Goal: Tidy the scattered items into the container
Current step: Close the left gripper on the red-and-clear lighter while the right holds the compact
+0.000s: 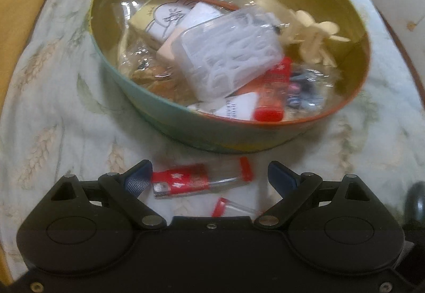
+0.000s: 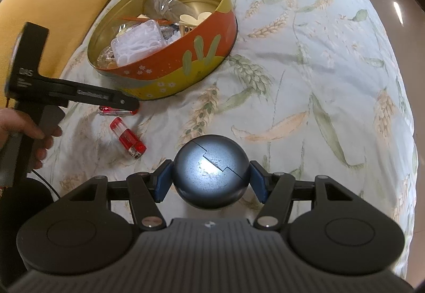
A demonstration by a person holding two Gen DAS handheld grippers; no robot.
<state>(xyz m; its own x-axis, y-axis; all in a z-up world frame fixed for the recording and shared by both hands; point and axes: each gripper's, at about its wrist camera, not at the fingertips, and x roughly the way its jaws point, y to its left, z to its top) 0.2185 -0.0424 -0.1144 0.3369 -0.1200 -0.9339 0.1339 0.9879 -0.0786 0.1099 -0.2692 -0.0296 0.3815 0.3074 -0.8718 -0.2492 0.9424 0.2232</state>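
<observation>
left gripper (image 1: pixel 209 173): jaws spread wide, nothing pinched; low over the bedsheet, just short of the tin
right gripper (image 2: pixel 211 181): blue pads pressed onto both sides of a shiny dark grey metal ball (image 2: pixel 211 173), ball held between the fingers above the sheet
red and clear plastic lighter w/ white stars (image 1: pixel 196 181): lies crosswise between the left gripper's spread fingers, its left end just beside the left pad; can't tell if touching
2nd red and clear lighter (image 2: pixel 128 139): on the sheet ahead-left of the right gripper, apart from the 1st; seen close under the left gripper's body in its own view
round metal tin, gold inside, orange/yellow/green painted wall (image 2: pixel 186 54): straight ahead of left gripper, far ahead-left of right gripper
tin contents: clear plastic box of white floss picks (image 1: pixel 231 54) on top, another red lighter (image 1: pixel 273 91) near the front wall, cream fabric flower (image 1: pixel 313 35) to the right, crinkly clear bags at the back
surface: pale floral bedsheet (image 2: pixel 305 67), yellow cushion (image 2: pixel 53 14) far left
</observation>
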